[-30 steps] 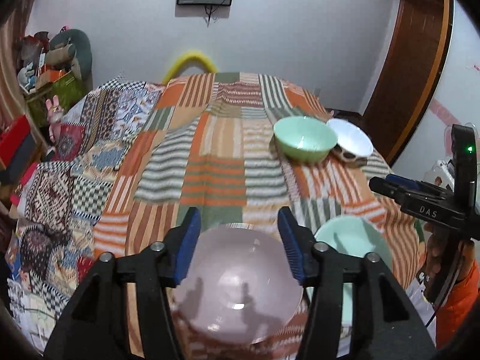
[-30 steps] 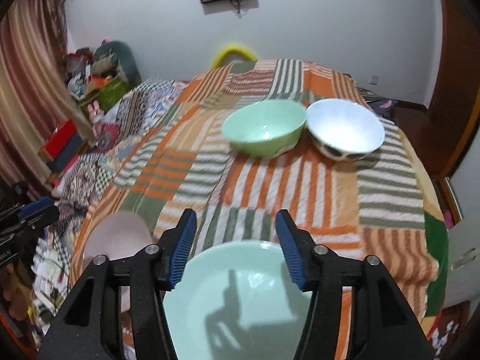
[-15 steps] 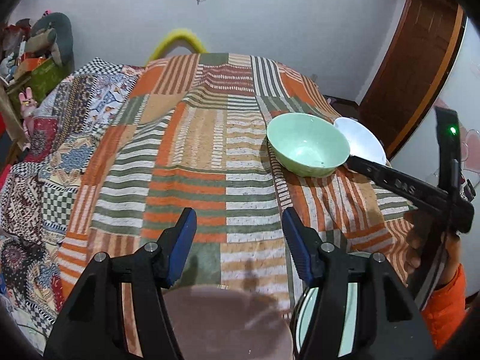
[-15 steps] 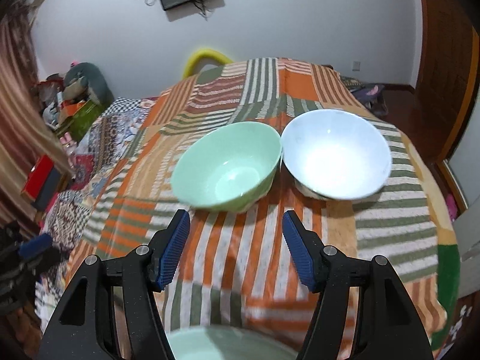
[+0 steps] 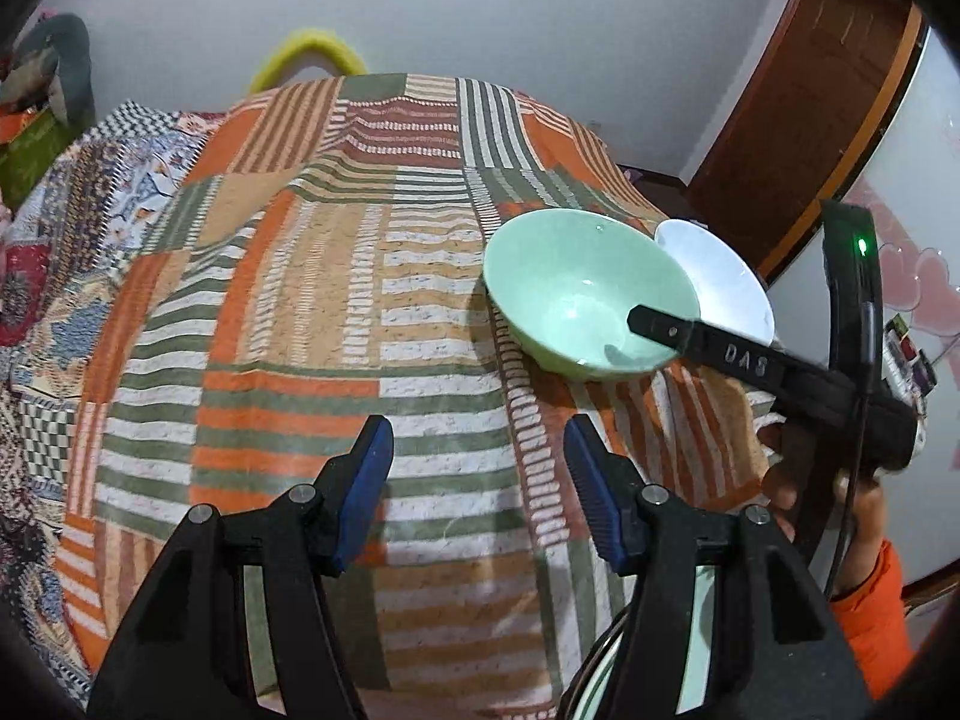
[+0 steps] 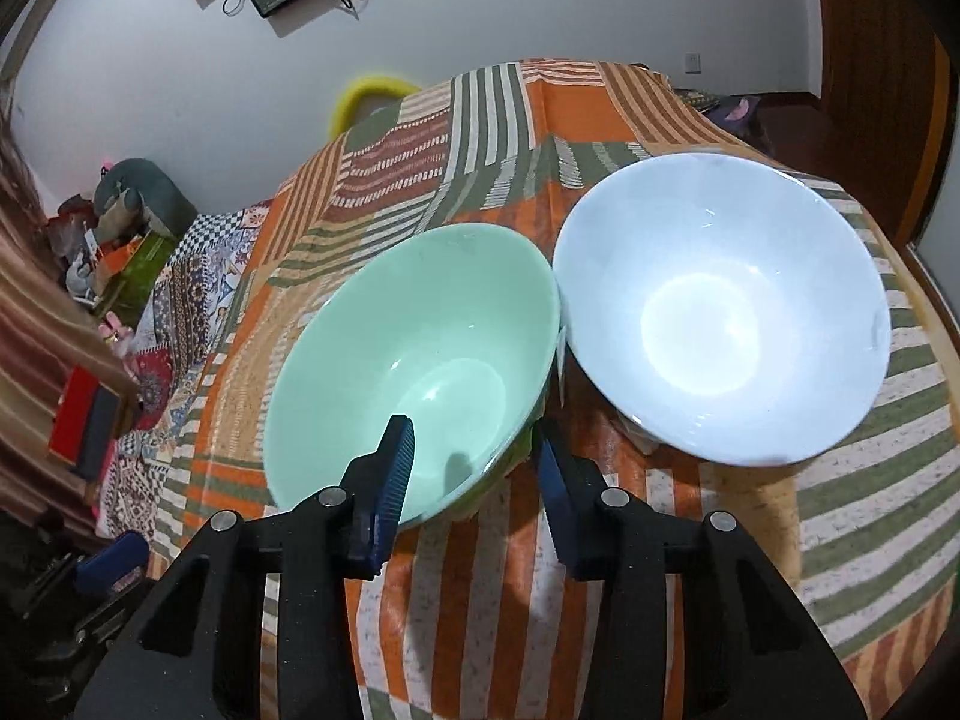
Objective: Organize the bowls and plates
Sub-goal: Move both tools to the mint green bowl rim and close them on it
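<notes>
A mint green bowl [image 6: 414, 360] sits on the striped patchwork cloth [image 6: 480, 600], touching a white bowl [image 6: 720, 312] to its right. My right gripper [image 6: 474, 456] is open and straddles the green bowl's near rim, one finger inside, one outside. In the left wrist view the green bowl [image 5: 576, 276] and white bowl [image 5: 726, 264] are at the right, with the right gripper's finger reaching into the green one. My left gripper [image 5: 480, 456] is open and empty above bare cloth. A pale green plate's edge [image 5: 606, 666] shows at the bottom right.
The cloth [image 5: 360, 300] covers a raised surface that drops off on all sides. A yellow hoop [image 5: 306, 54] stands at the far end. A wooden door [image 5: 810, 90] is at the right, toys and boxes [image 6: 120, 228] at the left.
Both grippers moved forward over the cloth. The pink bowl left the left wrist view. The right gripper came up to the green bowl and its fingers now straddle the rim.
</notes>
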